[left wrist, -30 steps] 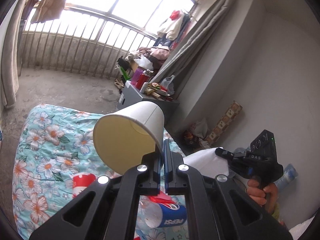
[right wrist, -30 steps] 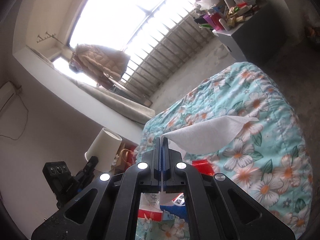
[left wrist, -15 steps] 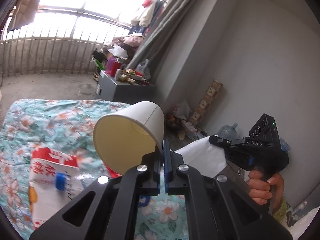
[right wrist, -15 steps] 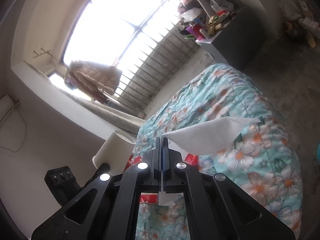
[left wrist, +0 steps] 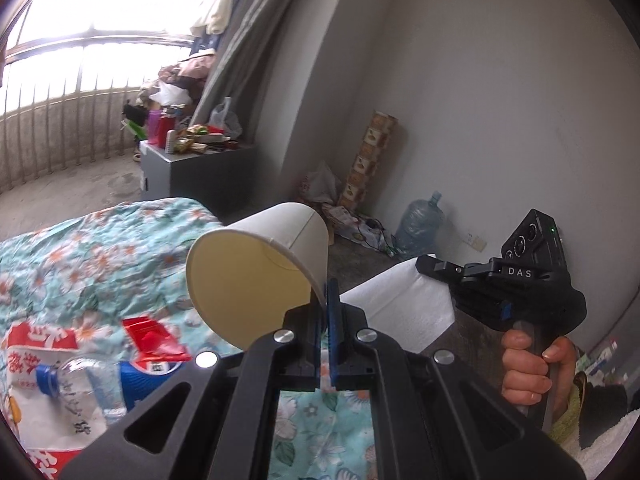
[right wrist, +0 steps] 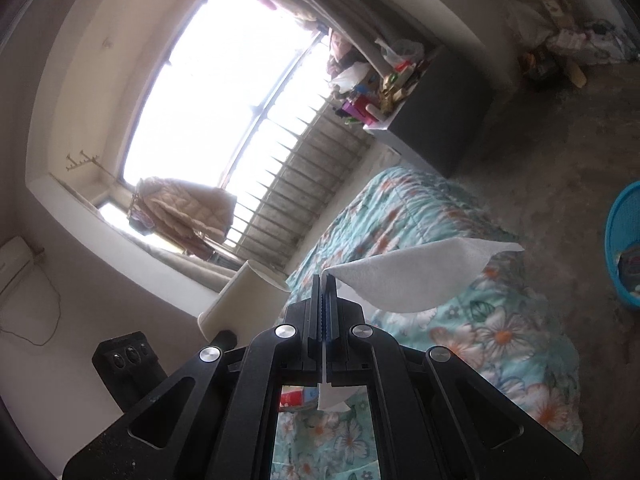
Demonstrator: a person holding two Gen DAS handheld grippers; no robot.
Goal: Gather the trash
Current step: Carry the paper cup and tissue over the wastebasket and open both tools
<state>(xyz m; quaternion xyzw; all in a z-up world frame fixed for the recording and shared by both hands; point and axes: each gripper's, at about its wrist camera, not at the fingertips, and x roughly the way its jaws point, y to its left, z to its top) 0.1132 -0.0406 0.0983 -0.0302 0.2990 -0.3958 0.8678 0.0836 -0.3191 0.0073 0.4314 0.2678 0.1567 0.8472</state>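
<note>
My left gripper (left wrist: 327, 292) is shut on the rim of a white paper cup (left wrist: 256, 264), which lies tilted with its mouth toward the camera above the bed. My right gripper (right wrist: 324, 284) is shut on a white paper napkin (right wrist: 416, 276) that sticks out to the right. In the left wrist view the right gripper (left wrist: 430, 266), held by a hand (left wrist: 532, 372), carries the napkin (left wrist: 400, 304) just right of the cup. In the right wrist view the cup (right wrist: 244, 300) shows at lower left. On the floral bedspread (left wrist: 80, 264) lie a red wrapper (left wrist: 154, 340), a clear plastic bottle (left wrist: 76, 380) and a blue Pepsi can (left wrist: 148, 376).
A blue plastic basin (right wrist: 624, 248) stands on the floor at the right edge of the right wrist view. A grey cabinet (left wrist: 200, 172) loaded with clutter is by the railing. A water jug (left wrist: 420, 224) and bags sit along the wall. A white-and-red bag (left wrist: 44, 412) lies on the bed.
Both grippers have swung to the right along the bed with cup and napkin still held. The wall, water jug and blue basin have come into view; the window has slid left.
</note>
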